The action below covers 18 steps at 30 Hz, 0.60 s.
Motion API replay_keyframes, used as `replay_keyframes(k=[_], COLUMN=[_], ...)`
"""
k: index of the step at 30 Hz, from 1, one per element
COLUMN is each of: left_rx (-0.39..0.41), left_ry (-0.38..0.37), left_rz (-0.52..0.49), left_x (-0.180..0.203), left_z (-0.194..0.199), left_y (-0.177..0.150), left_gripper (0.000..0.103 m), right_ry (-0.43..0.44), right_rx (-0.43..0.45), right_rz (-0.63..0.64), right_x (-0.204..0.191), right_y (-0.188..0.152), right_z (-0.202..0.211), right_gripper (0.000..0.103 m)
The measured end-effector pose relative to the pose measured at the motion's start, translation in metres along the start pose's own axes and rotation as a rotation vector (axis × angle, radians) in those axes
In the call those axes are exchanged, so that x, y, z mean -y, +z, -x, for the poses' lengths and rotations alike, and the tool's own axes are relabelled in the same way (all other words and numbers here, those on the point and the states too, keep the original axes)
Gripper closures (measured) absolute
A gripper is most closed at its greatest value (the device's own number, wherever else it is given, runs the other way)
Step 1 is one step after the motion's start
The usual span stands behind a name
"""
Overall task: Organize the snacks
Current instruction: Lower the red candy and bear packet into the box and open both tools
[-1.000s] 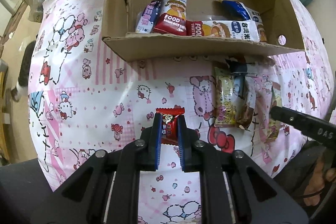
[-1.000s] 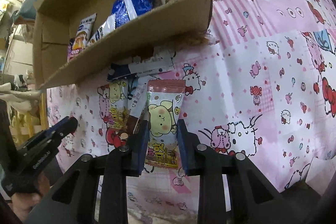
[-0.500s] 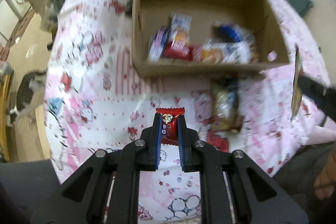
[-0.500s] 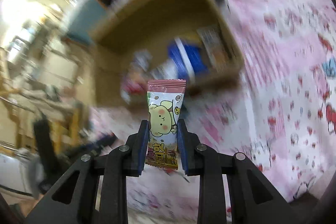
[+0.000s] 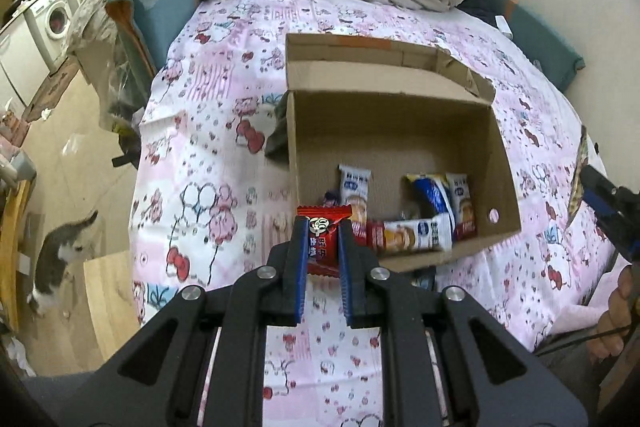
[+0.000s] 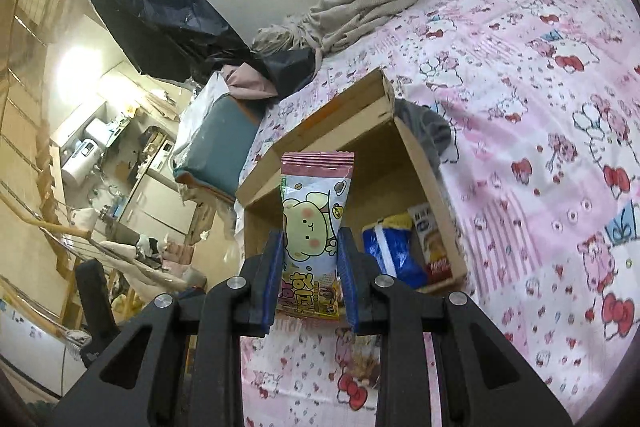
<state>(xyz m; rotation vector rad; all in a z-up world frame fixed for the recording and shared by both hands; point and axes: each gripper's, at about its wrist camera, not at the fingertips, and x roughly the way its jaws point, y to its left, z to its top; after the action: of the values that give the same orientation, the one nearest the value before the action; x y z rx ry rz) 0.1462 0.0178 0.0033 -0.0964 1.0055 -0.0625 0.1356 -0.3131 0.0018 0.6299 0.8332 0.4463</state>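
**Above the bed, a snack in each gripper, box waiting below**

From the left wrist view, the left gripper (image 5: 323, 239) pinches a small red candy packet (image 5: 322, 243) between its blue pads, gripped low on the wrapper so the crimped top edge stands free above the fingertips. That hold leaves the packet clear to drop when the jaws part. The gripper tilts steeply downward, looking over the near wall of the cardboard box (image 5: 505, 163) on the pink cartoon bedsheet (image 5: 208, 163). Several packets (image 5: 416, 233) already lie along the box's near side, so the far part of its floor is bare and is the likely landing place. At the right edge the right gripper (image 5: 600, 191) shows with its packet seen edge-on. A cat (image 5: 60, 259) stands on the floor left of the bed.

From the right wrist view, the right gripper (image 6: 310, 279) clamps a bear-print snack pouch (image 6: 314, 227) by its two long edges, upright, its top seal well above the fingers. This gripper points more shallowly, toward the box (image 6: 424, 171) from its corner, with a blue packet (image 6: 390, 251) visible inside.
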Motion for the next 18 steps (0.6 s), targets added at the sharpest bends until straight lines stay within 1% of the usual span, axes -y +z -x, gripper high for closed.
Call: replay_keyframes(k=[6, 9, 14, 16, 18], left_rx=[-0.019, -0.017, -0.016, -0.01, -0.01], left_ry=[-0.007, 0.015, 0.025, 0.046, 0.047], left_rz=[-0.015, -0.017, -0.031, -0.007, 0.002], left_x=[0.009, 0.015, 0.02, 0.017, 0.015], left_z=[-0.021, -0.035, -0.061, -0.069, -0.074], left_y=[0.012, 0.016, 0.008, 0.004, 0.003], left_gripper=[0.092, 0.092, 0.092, 0.092, 0.092], right_ry=[-0.033, -0.048, -0.08, -0.1, -0.113], right_rx=[-0.037, -0.056, -0.096, -0.114, -0.144], right_rz=[0.031, 0.047, 0.057, 0.054, 0.038], right_x=[-0.003, -0.006, -0.005, -0.002, 0.003], right_y=[0.005, 0.006, 0.005, 0.002, -0.004], right_z=[-0.026, -0.038, -0.063, -0.073, -0.084], right_gripper=[0.075, 0.075, 0.075, 0.075, 0.075])
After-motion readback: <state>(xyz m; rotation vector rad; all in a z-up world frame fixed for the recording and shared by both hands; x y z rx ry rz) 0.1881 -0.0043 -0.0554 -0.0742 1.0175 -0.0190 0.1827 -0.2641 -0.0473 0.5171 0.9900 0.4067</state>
